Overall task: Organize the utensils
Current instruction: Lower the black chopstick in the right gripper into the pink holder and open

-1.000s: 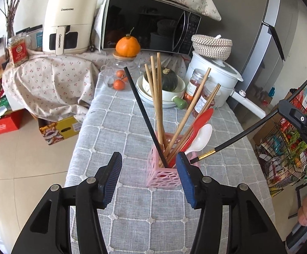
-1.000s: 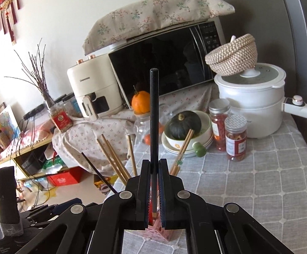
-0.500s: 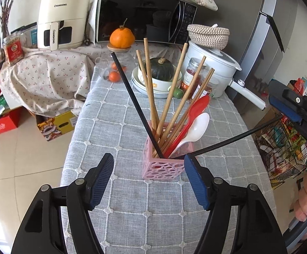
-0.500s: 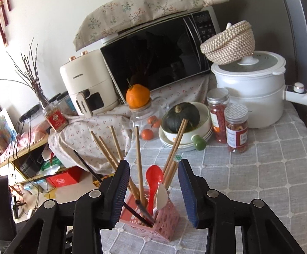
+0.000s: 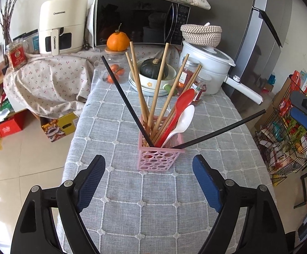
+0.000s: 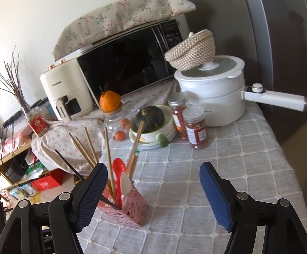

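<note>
**Both grippers spreading, utensils standing in the pink holder**

Left gripper point(image 5: 148, 176) hangs over the grey checked surface point(image 5: 119, 201) with its jaws opening and nothing between the blue pads; the pink holder point(image 5: 158, 157) sits just beyond them. Right gripper point(image 6: 153, 187) is likewise opening and empty, the holder point(image 6: 130, 208) just inside its left finger.

Inside the perforated pink holder stand several wooden chopsticks point(image 5: 157, 89), fanned outward, a red spoon point(image 5: 182, 103) and a white spoon point(image 5: 185, 118) bowl-up, and two black chopsticks: one point(image 5: 128, 103) leaning left, the other point(image 5: 221, 131) tilted low to the right over the rim.

Farther back, a white bowl point(image 5: 151, 83) on stacked plates holds a dark green squash point(image 5: 153, 68). A glass jar point(image 5: 113, 75) with small orange fruits inside carries an orange point(image 5: 117, 41) on its lid. Two lidded jars point(image 6: 195, 129) of red contents stand beside a white pot point(image 6: 214, 93), whose lid bears a woven basket point(image 6: 190, 53)
</note>
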### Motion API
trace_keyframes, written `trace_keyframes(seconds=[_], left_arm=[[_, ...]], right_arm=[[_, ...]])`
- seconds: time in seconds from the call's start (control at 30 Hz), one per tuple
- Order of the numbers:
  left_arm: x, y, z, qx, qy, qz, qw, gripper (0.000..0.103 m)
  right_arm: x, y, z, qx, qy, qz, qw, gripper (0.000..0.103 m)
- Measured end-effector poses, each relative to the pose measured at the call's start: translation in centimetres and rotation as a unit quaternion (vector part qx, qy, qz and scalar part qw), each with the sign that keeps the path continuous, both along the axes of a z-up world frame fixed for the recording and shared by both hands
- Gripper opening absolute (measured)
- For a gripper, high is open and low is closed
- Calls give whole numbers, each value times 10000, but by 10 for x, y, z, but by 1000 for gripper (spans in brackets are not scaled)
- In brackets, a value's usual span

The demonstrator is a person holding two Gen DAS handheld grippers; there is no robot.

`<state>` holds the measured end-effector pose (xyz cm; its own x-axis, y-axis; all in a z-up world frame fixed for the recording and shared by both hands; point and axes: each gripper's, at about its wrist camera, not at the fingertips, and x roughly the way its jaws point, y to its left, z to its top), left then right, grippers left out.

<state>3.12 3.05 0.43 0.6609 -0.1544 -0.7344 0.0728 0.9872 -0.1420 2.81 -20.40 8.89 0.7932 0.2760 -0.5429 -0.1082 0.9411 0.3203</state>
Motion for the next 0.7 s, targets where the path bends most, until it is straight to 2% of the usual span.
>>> trace_keyframes(seconds=[0.27, 0.47, 0.6, 0.7], left_arm=[[-25, -11, 12, 419, -203, 270, 9985, 95], [-39, -17, 26, 574, -502, 352, 9965, 99], [-40, -20, 28, 592, -546, 371, 9961, 100], [-40, -21, 28, 591, -536, 354, 9962, 100]], right_arm=[[-31, -2, -8, -758, 278, -277, 9964, 91], [-45, 8, -15, -1530, 382, -449, 9865, 102], [-46, 14, -22, -1867, 407, -479, 9804, 102], [-45, 18, -25, -1911, 472, -409, 9796, 102]])
